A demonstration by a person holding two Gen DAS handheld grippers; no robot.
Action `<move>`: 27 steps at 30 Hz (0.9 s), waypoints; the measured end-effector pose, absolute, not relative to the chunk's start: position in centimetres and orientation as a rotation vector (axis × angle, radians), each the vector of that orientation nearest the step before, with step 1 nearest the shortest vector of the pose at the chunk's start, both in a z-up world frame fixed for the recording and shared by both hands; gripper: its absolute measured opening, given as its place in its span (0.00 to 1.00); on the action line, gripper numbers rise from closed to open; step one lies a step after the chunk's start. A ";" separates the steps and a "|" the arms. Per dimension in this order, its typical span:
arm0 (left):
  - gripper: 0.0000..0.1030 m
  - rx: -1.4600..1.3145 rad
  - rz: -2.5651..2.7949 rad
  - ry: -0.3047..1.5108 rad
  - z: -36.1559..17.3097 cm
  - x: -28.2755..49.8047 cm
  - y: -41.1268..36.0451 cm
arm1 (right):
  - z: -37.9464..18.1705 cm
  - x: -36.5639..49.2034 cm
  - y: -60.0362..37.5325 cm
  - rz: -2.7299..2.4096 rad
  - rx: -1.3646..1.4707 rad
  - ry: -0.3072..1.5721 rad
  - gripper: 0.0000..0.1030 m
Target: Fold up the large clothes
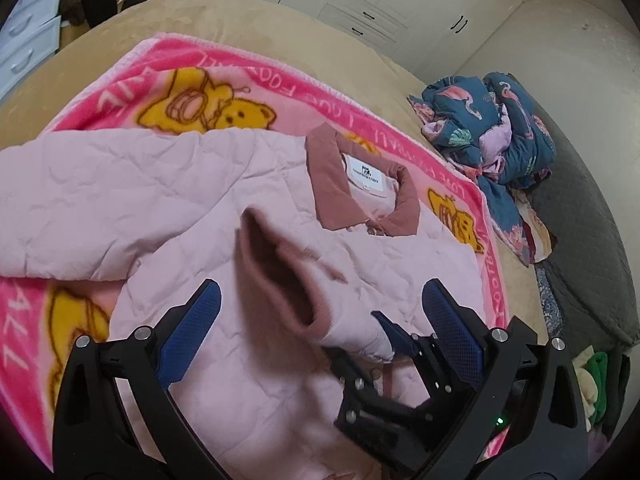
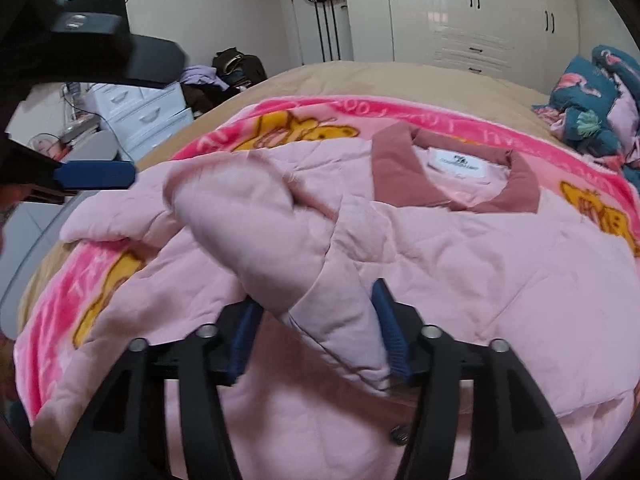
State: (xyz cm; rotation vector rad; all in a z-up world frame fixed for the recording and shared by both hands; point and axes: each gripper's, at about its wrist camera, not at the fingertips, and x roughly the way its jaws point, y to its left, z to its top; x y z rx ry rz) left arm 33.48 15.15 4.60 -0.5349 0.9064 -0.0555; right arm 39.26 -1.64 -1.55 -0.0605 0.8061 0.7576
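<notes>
A pale pink quilted jacket (image 1: 192, 200) with a dusty-rose collar (image 1: 332, 188) lies spread on a pink bear-print blanket (image 1: 120, 92). One sleeve is folded in over the chest, its rose cuff (image 1: 280, 264) open toward the left wrist camera. My left gripper (image 1: 326, 316) hangs open just above that cuff, fingers wide apart and touching nothing. My right gripper (image 2: 316, 336) stands part open with the sleeve (image 2: 280, 240) lying loosely between its blue pads, blurred. In the right wrist view, a left blue pad (image 2: 96, 176) shows at the left edge.
The blanket covers a beige bed (image 1: 240, 12). A heap of blue floral bedding (image 1: 500, 128) sits at the bed's right, beside a grey cover (image 1: 580, 240). White drawers (image 2: 140, 116) piled with clothes stand left; white wardrobes (image 2: 460, 12) line the back wall.
</notes>
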 end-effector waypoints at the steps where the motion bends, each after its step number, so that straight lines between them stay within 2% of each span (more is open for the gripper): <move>1: 0.92 -0.538 -0.055 0.910 4.4 33.5 15.2 | -1.5 39.2 -1.8 0.766 -0.052 0.811 0.63; 6: 0.92 -0.551 -0.059 0.942 3.1 33.5 15.5 | 0.0 38.2 -4.5 0.820 0.032 0.805 0.73; 14: 0.92 -0.583 -0.061 1.029 -0.8 34.1 15.0 | 1.9 38.4 -10.7 0.706 0.005 0.788 0.73; 21: 0.92 -0.539 -0.032 1.088 -3.8 34.9 13.5 | 0.1 38.9 -16.3 0.596 0.007 0.808 0.73; 23: 0.87 -0.481 -0.023 1.096 -4.1 35.0 12.5 | -0.6 38.9 -18.3 0.570 0.060 0.814 0.73; 27: 0.55 -0.320 0.003 1.086 -4.1 35.3 10.8 | -1.3 39.1 -21.0 0.539 0.131 0.811 0.73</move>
